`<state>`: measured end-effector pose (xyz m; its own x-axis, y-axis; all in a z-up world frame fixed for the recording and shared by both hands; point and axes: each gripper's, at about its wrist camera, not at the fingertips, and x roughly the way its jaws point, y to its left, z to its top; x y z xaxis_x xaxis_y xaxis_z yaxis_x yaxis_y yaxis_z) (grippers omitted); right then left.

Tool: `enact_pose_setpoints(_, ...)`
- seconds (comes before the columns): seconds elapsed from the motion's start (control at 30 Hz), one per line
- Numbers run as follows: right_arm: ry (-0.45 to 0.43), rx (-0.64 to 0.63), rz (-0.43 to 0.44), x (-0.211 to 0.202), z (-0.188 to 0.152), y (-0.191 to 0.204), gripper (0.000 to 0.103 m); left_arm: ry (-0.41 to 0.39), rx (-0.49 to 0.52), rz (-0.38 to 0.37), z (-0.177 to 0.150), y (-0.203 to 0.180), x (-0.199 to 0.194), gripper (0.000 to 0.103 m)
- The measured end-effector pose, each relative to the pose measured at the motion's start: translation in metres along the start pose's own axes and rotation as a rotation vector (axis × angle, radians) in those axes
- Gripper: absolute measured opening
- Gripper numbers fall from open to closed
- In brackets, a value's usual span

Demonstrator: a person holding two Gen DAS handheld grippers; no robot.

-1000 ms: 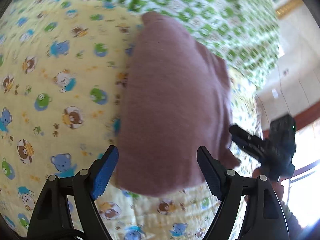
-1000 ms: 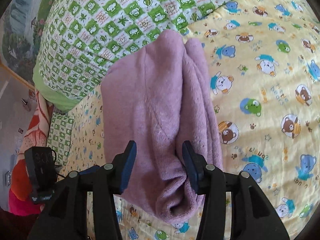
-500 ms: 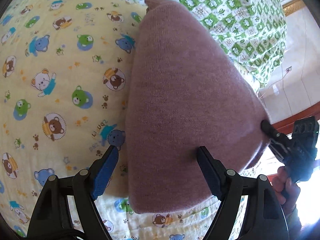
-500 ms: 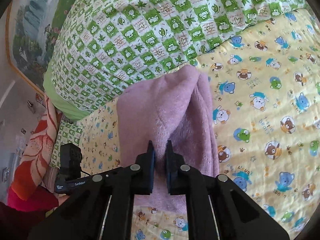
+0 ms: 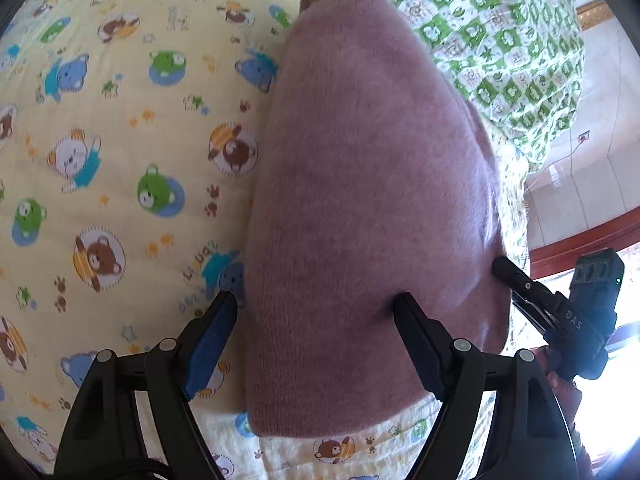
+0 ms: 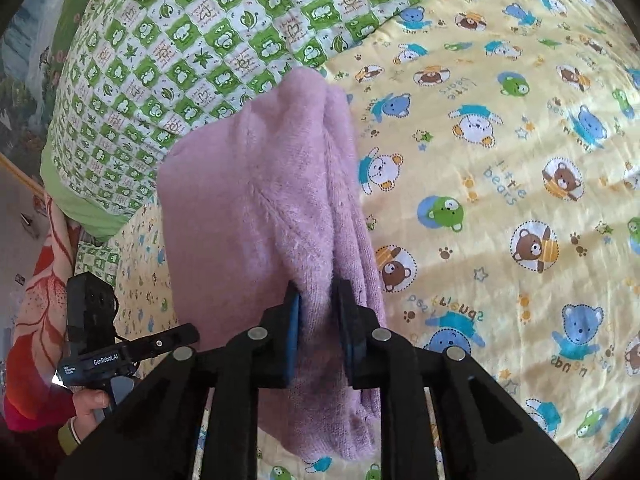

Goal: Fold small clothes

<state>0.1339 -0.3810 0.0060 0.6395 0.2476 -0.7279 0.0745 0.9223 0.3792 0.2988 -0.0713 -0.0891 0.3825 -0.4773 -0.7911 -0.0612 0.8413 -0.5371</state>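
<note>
Pink garment (image 6: 256, 216) pinched between right hand-held gripper (image 6: 318, 300) pads.

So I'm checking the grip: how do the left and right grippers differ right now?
The left gripper stands wide open, its fingers straddling the pink garment without pinching; the right gripper is nearly closed, clamping a fold of it. The right's jaws have just opened slightly. Both point down at the garment on the bear-print quilt.

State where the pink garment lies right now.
In both wrist views the pink garment lies mid-frame on the yellow bear-print sheet, its far end by the green checked quilt, its near edge pinched by the right gripper.
</note>
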Motion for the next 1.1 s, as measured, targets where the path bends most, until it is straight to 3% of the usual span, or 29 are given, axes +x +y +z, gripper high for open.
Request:
enact_pose_setpoints(0.07, -0.030, -0.044, -0.042, -0.010, 0.008, 0.013, 0.024, -0.016, -0.009, -0.005, 0.009, 0.000, -0.003, 0.081)
enact_pose_setpoints(0.2, -0.088, -0.101, -0.037, -0.024, 0.033, 0.037, 0.032, -0.060, -0.041, -0.009, 0.033, 0.002, -0.012, 0.081)
enact_pose_setpoints(0.3, -0.087, -0.151, -0.012, -0.020, 0.052, 0.052, 0.040, -0.095, -0.080, -0.013, 0.061, 0.011, -0.020, 0.081)
enact_pose_setpoints(0.37, -0.073, -0.184, -0.053, -0.012, 0.056, 0.057, 0.044, -0.119, -0.112, -0.035, 0.078, 0.019, -0.026, 0.081)
enact_pose_setpoints(0.53, -0.035, -0.133, -0.048, -0.003, 0.042, 0.046, 0.044, -0.154, -0.198, -0.124, 0.137, 0.031, -0.026, 0.081)
enact_pose_setpoints(0.67, -0.018, -0.078, -0.014, -0.004, 0.020, 0.034, 0.044, -0.136, -0.194, -0.120, 0.169, 0.029, -0.008, 0.080)
enact_pose_setpoints(0.73, -0.001, -0.068, -0.014, -0.001, 0.012, 0.030, 0.044, -0.123, -0.181, -0.112, 0.177, 0.028, 0.001, 0.073)
enact_pose_setpoints(0.8, 0.023, -0.066, -0.011, 0.006, 0.004, 0.025, 0.044, -0.109, -0.156, -0.127, 0.183, 0.022, 0.010, 0.034)
enact_pose_setpoints(0.83, 0.036, -0.069, -0.012, 0.010, 0.001, 0.021, 0.042, -0.102, -0.126, -0.124, 0.186, 0.017, 0.014, 0.026)
enact_pose_setpoints(0.87, 0.047, -0.072, -0.014, 0.013, -0.001, 0.018, 0.036, -0.112, -0.097, -0.109, 0.187, 0.011, 0.013, 0.016)
enact_pose_setpoints(0.9, 0.055, -0.072, -0.006, 0.016, -0.002, 0.015, 0.021, -0.143, -0.036, -0.084, 0.191, -0.001, 0.008, 0.010)
enact_pose_setpoints(0.97, 0.049, -0.060, 0.023, 0.015, -0.001, 0.011, 0.013, -0.197, 0.030, -0.087, 0.195, -0.019, -0.003, 0.008)
enact_pose_setpoints(1.1, 0.010, -0.073, 0.047, 0.004, 0.005, 0.010, 0.012, -0.242, 0.135, -0.097, 0.214, -0.047, -0.018, 0.005)
